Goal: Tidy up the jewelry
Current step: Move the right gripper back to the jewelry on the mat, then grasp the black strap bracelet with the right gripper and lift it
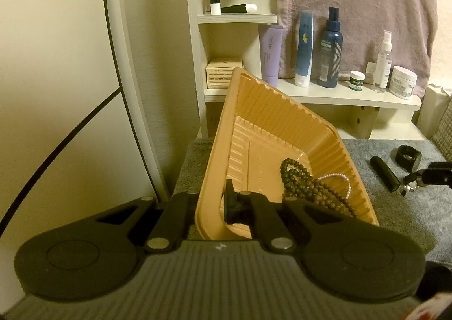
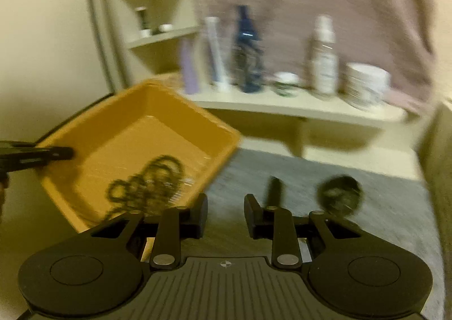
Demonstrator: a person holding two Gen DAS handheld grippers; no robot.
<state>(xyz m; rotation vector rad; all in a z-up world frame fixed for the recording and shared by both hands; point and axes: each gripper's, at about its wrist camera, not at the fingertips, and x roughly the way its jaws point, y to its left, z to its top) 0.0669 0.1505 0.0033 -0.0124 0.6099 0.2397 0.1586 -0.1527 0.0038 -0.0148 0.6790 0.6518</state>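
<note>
While the left gripper (image 1: 210,204) clamps the tray (image 1: 271,119) rim, tilted | beads (image 1: 308,184) and pearl strand (image 1: 339,178) lie in its low corner | right gripper (image 2: 226,212) parted, empty, above the mat near tube (image 2: 274,190) and watch (image 2: 339,195) | tray light, thin, flexes: hold rim; strands limp, tangle-prone.

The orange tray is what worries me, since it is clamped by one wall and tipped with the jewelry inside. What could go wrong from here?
1. The left gripper pinches only one wall of the orange tray, which hangs tilted; it could slip or flex.
2. The dark bead necklace and pearl bracelet have gathered at the low side and could spill over the rim.
3. The right gripper, open and empty, is close to the tray's edge and might knock it.
</note>
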